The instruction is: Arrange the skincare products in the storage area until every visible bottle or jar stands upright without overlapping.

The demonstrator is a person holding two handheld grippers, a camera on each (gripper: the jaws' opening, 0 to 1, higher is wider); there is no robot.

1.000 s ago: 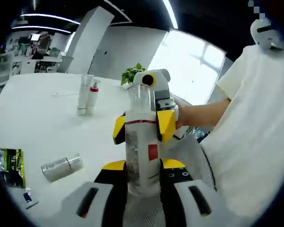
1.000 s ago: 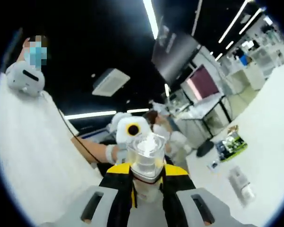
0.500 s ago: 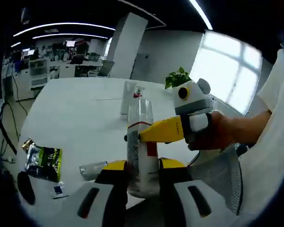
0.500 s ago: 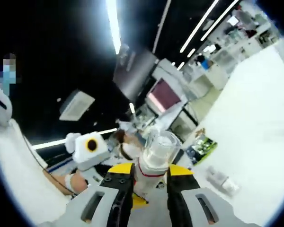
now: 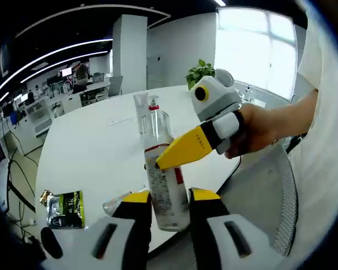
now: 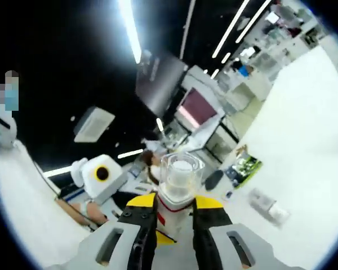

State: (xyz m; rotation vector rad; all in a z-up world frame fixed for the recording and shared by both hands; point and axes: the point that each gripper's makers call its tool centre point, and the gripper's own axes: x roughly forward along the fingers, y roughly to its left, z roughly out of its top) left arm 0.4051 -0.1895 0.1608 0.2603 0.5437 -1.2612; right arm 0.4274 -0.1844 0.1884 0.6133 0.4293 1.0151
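The round white desk [image 5: 96,152] lay below you, well apart from the clear bottle [image 5: 163,180] you held above its near edge. Your left gripper [image 5: 164,198] had its jaws closed on the bottle's lower body, and your right gripper [image 6: 174,199] pinched it just under the cap [image 6: 181,171], likely to steady it upright for setting down. Two bottles [image 5: 148,115] stood together far back; one jar [image 5: 117,203] lay toppled near a green packet [image 5: 66,207].
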